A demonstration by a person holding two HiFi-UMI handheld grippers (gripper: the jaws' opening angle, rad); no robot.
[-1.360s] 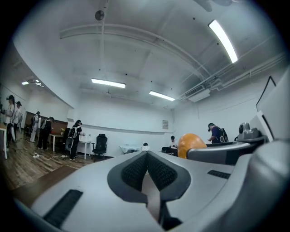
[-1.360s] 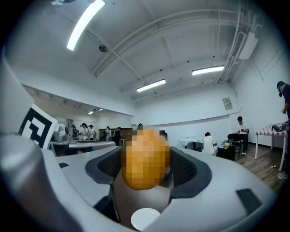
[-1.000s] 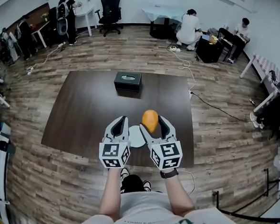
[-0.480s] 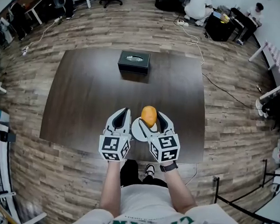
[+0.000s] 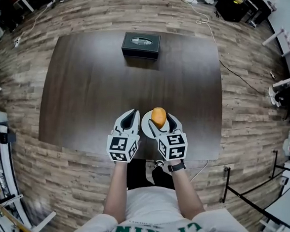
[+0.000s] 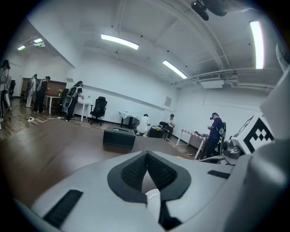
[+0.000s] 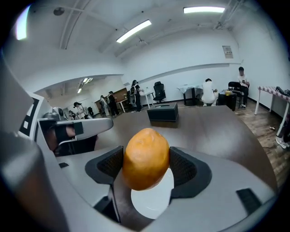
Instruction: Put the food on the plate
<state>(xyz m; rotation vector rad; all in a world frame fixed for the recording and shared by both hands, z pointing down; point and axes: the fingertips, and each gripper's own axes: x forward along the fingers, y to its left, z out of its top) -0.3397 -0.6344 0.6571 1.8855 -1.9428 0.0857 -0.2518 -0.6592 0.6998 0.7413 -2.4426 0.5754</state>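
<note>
An orange-brown, egg-shaped food item (image 5: 158, 117) (image 7: 146, 158) is pinched between the pads of my right gripper (image 5: 159, 120) (image 7: 147, 164), which is shut on it. It hangs just above a small white plate (image 5: 147, 123) (image 7: 152, 195) near the table's front edge. My left gripper (image 5: 131, 118) (image 6: 147, 168) sits beside the plate on its left, jaws shut with nothing between them. The plate's rim (image 6: 153, 195) peeks out below the left jaws.
A dark wooden table (image 5: 88, 84) spans the view. A black box (image 5: 140, 45) (image 7: 163, 112) (image 6: 118, 137) stands at its far edge. Around it are wood floor, cables, several people, chairs and desks at the far walls.
Both grippers have drawn back toward the table's front edge. The food held in the right gripper now hangs over the white plate. The head camera tilted further down.
</note>
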